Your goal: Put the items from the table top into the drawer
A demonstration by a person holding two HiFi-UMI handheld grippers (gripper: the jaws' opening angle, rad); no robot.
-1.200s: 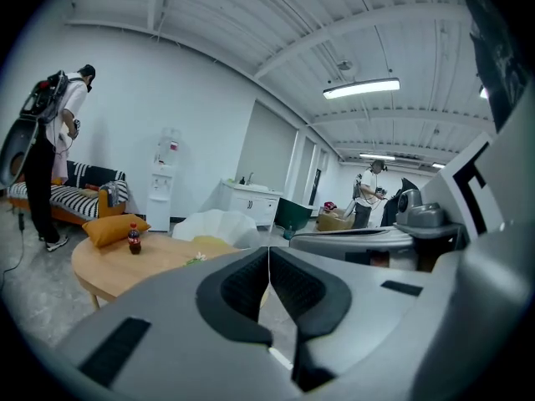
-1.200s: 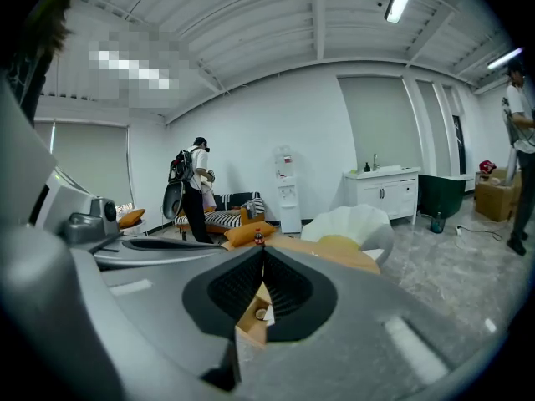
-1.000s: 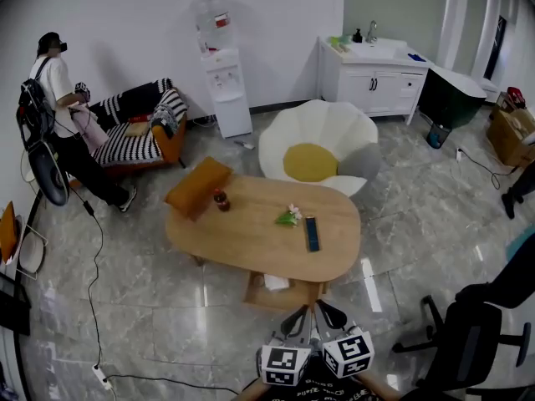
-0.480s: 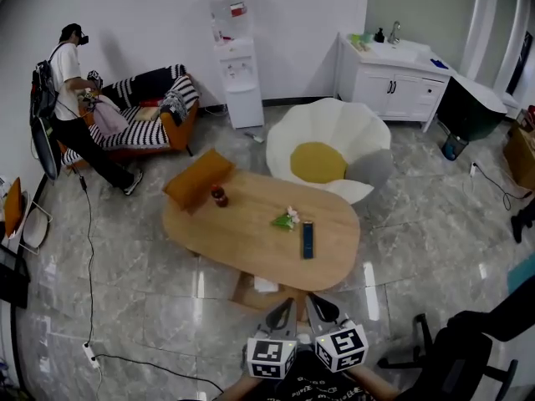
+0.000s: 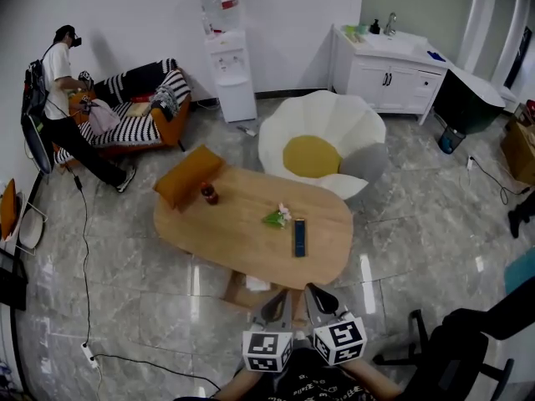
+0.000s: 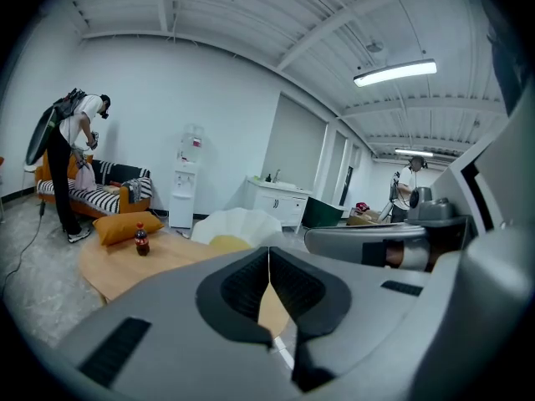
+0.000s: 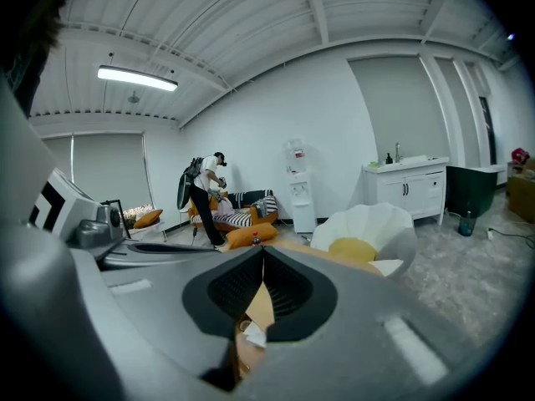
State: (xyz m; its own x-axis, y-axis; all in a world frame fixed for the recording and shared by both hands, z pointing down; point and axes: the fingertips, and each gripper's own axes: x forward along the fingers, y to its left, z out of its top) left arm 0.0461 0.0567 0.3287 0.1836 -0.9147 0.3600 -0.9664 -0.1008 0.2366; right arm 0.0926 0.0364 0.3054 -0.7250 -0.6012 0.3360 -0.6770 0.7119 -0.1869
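An oval wooden table (image 5: 242,241) carries a small cola bottle (image 5: 206,193), a green and white flower sprig (image 5: 276,217), a dark remote (image 5: 299,236) and an orange cushion (image 5: 188,175) at its far left end. A wooden drawer (image 5: 251,289) with something white in it shows under the near edge. My left gripper (image 5: 276,307) and right gripper (image 5: 321,299) hang side by side just short of that edge, both shut and empty. The left gripper view shows shut jaws (image 6: 268,261) with the bottle (image 6: 142,241) far ahead. In the right gripper view the jaws (image 7: 263,261) meet too.
A flower-shaped chair (image 5: 322,144) stands behind the table. Further back are a water dispenser (image 5: 227,57), a white sink cabinet (image 5: 389,65) and a striped sofa (image 5: 138,115) with a person (image 5: 58,98) beside it. A black office chair (image 5: 468,349) is at my right.
Both grippers have moved forward toward the table's near edge, still shut and side by side. The table now sits closer in the head view.
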